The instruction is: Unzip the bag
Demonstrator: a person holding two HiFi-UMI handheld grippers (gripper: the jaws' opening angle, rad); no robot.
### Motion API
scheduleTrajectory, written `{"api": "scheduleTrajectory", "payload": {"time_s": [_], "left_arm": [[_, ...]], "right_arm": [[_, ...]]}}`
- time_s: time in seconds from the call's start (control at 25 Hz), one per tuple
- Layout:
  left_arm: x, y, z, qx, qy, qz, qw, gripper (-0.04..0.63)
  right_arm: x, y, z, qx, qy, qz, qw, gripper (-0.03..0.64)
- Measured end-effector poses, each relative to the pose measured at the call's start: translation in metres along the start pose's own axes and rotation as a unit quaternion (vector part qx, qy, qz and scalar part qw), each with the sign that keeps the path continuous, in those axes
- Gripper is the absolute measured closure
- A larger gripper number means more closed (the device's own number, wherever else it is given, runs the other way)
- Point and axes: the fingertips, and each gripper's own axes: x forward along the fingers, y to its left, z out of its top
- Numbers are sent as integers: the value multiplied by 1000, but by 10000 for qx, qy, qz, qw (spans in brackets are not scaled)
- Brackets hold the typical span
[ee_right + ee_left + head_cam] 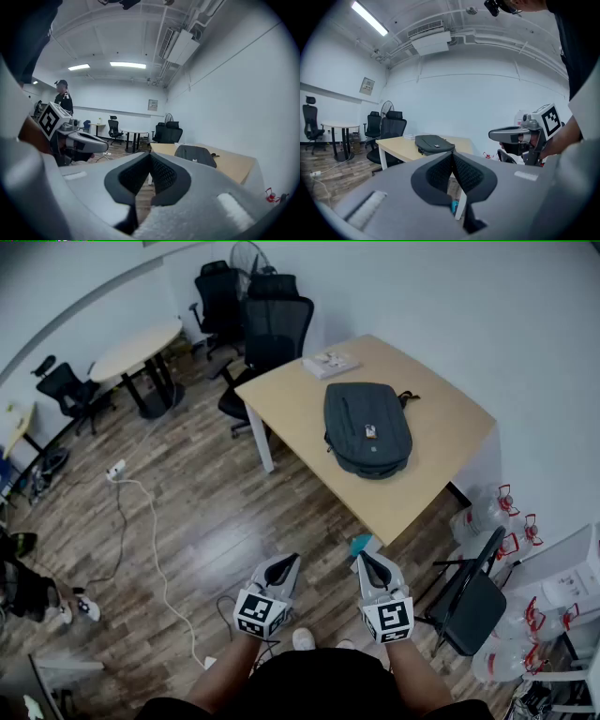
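In the head view the dark grey fabric bag [367, 427] lies, it seems still zipped, on the far light wooden worktop [441, 418], well apart from the left claw [292, 561] and the right claw [365, 559]; the left gripper view, then the right gripper view, show each claw closed and empty, so I judge all the unzipping remains.

left gripper [296, 559] and right gripper [362, 557] side by side, jaws together.

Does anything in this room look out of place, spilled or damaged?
Nothing looks spilled or damaged. The bag lies flat on the table. Only a loose white cable trails across the wooden floor, where someone could trip.
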Motion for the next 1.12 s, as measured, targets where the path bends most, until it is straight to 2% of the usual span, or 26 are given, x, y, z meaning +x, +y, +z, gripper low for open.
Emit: {"api": "scheduleTrajectory", "payload": {"time_s": [0.32,0.64,0.88,1.12], "left_arm": [[-6,2,-9,2,138,39,9999,577],[-12,24,-24,-24,259,35,9997,577],[14,34,-26,-96,350,-49,9993,577],[55,68,-22,-120,519,24,9986,577]], "right_arm": [[1,6,-6,-41,93,18,9999,615],[13,6,-2,194,-112,-146,9996,614],[32,-6,-13,217,54,-87,9997,614],[77,-37,-23,302,147,-37,9994,614]]}}
